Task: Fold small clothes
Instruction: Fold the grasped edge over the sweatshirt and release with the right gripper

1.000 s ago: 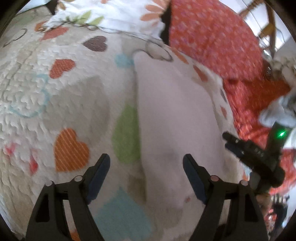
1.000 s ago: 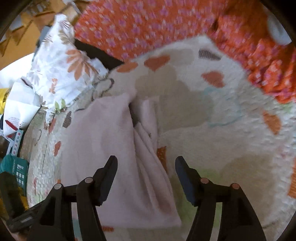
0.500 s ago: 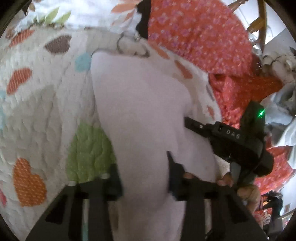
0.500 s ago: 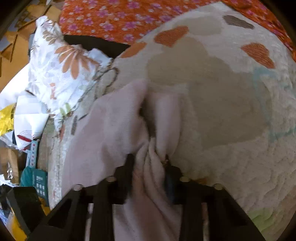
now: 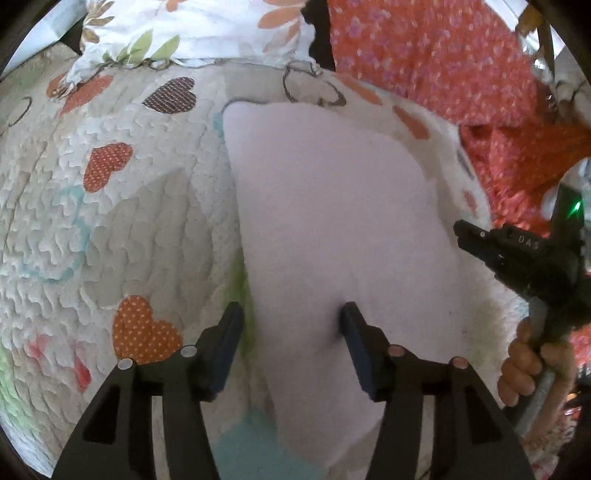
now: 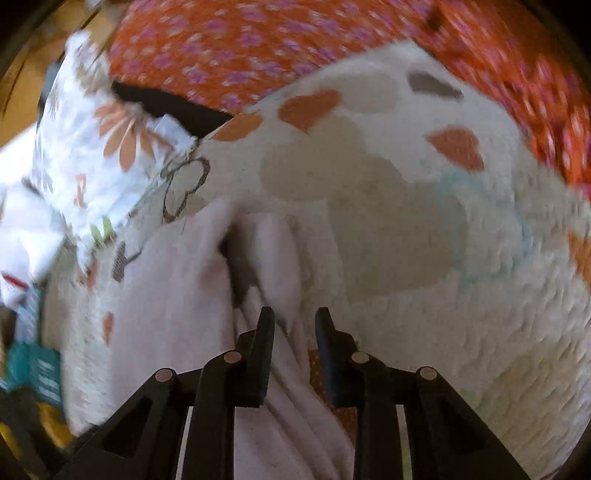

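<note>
A pale pink garment (image 5: 332,229) lies spread on the heart-patterned quilt (image 5: 122,229) of a bed, reaching toward the far edge where a white floral pillow (image 5: 192,33) and an orange flowered cloth (image 5: 424,55) sit. The left claw (image 5: 291,321) stands with its jaws apart over the garment's near end, one finger on the fabric, the other over the quilt. The right claw (image 6: 293,321) has its jaws narrowly apart around a bunched fold of the garment (image 6: 177,295); whether it is gripping it cannot be told.
</note>
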Motion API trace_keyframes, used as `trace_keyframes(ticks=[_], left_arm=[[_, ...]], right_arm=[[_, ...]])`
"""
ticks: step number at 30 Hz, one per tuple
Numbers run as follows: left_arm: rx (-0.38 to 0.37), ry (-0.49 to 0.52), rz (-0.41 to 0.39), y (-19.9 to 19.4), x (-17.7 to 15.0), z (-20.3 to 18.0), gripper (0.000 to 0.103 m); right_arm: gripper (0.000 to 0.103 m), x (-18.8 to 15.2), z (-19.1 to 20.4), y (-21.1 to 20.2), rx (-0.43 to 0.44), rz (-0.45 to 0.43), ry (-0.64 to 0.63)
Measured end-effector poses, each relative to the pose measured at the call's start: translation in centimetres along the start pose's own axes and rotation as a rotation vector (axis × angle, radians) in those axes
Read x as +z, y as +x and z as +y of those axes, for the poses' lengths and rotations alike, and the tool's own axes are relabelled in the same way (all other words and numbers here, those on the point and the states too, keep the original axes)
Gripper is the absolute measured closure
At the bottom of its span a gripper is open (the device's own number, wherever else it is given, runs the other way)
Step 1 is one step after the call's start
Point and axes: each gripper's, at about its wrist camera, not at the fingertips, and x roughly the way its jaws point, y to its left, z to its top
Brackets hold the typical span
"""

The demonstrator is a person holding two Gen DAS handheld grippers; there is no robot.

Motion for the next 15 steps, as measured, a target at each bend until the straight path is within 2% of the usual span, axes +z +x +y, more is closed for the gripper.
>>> trace_keyframes(ticks=[1,3,4,7,10,11,15], left_arm=[[0.014,0.006,-0.024,-0.7,-0.1,0.3,0.039],[0.079,0.021,-0.081,-2.0,-0.5,0.8,0.034],[0.102,0.028,-0.096,-2.4,-0.9,1.1,0.034],[0.150,0.036,-0.106,-3.3,-2.3,2.7,0.033],[0.193,0.004,-0.094,-3.0,-2.9,4.7,0.033],[0.207,-0.006,-0.096,-3.2,-3.3,5.5,0.033],[0.255,-0.064,-0.131,-4.4,-4.5,8.9,0.033]], right_arm=[[0.074,0.1,0.1,-0.5,0.002,-0.018,-0.006],[0.068,-0.1,0.7,-1.7,-0.019,-0.065,-0.052],[0.065,-0.4,1.0,-2.3,-0.028,-0.083,-0.079],[0.064,-0.9,1.4,-2.9,-0.040,-0.090,-0.135],[0.062,-1.9,0.2,-3.7,-0.152,-0.115,-0.148],[0.061,-2.0,-0.8,-3.7,-0.223,-0.126,-0.141],[0.042,-1.5,-5.7,-2.8,-0.420,-0.136,-0.106]])
